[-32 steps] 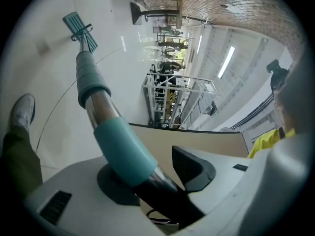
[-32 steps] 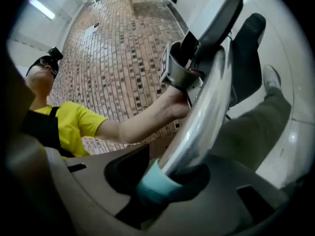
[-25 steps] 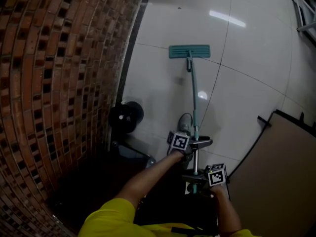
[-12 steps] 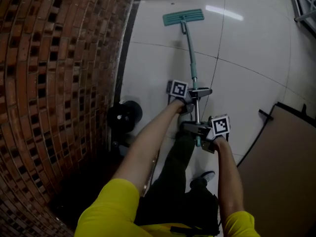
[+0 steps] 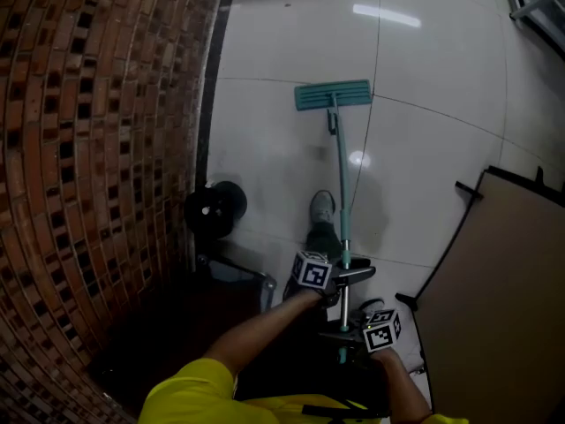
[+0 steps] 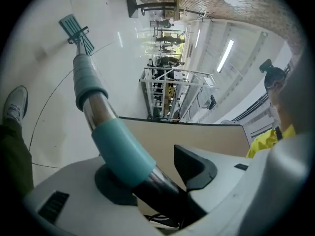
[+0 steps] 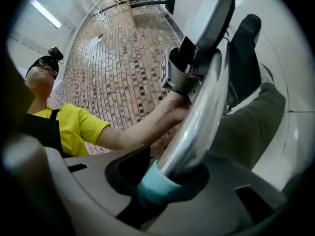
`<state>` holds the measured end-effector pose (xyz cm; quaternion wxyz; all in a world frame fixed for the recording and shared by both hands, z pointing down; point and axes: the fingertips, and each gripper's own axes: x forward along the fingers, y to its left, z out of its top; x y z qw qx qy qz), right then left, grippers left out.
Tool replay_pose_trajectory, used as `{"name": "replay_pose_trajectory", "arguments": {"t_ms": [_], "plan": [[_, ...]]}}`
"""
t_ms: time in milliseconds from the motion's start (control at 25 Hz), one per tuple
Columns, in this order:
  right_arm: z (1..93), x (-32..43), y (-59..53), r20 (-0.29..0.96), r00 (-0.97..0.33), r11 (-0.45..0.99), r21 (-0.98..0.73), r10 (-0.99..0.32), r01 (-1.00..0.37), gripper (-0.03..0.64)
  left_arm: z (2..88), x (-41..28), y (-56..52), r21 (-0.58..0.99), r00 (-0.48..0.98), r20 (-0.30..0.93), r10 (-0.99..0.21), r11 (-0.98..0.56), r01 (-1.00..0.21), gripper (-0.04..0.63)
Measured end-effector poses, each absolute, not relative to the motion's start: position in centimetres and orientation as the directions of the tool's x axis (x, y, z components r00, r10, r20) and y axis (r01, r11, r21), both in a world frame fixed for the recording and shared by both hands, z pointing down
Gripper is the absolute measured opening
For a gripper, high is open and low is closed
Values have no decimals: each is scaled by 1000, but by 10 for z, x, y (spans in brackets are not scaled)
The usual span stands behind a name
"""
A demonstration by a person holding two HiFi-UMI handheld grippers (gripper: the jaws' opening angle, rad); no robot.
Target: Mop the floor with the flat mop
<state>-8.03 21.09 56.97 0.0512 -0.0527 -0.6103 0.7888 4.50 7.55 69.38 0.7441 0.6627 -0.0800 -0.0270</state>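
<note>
The flat mop [image 5: 339,148] has its long axis running almost straight up the head view, from the lower middle to the upper middle. Its teal mop head [image 5: 333,94] is at the far end. The head lies flat on the pale tiled floor [image 5: 441,148], crosswise to the pole [image 5: 343,210], near the brick wall [image 5: 88,148] that fills the left of the frame. A shoe [image 5: 324,208] stands just left of the pole, and a brown board [image 5: 494,299] lies at the lower right.

The left tongs [image 5: 346,274] hold the pole above the right tongs [image 5: 349,336] in the frame, both at the near end.

The left gripper view looks down the pole [image 6: 98,107] to the mop head [image 6: 76,27] in the upper left. Only this view shows a metal rack [image 6: 167,92] beyond the board [image 6: 187,136]. There the left tongs [image 6: 147,176] are pinched on the pole, which runs between the two jaws.

The right gripper view looks the other way, up the chrome pole [image 7: 202,112] with the brick wall [image 7: 123,58] behind. The right tongs [image 7: 162,186] are clamped on the pole's very end, at its teal end cap [image 7: 152,188]. Farther up the pole this view also shows the left tongs [image 7: 197,48].
</note>
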Motion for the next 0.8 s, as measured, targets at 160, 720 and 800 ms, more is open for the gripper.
{"name": "replay_pose_trajectory", "arguments": {"t_ms": [160, 720, 800], "plan": [[603, -85, 170, -14, -998, -227, -974, 64, -1, 104, 717, 43, 34, 997, 990, 75, -123, 24, -72, 230], [681, -101, -21, -16, -999, -112, -993, -48, 21, 108, 787, 37, -156, 996, 996, 75, -42, -54, -78, 222], [661, -101, 22, -14, -1000, -121, -992, -16, 16, 108, 772, 41, -112, 998, 997, 63, -54, -15, -64, 210]]}}
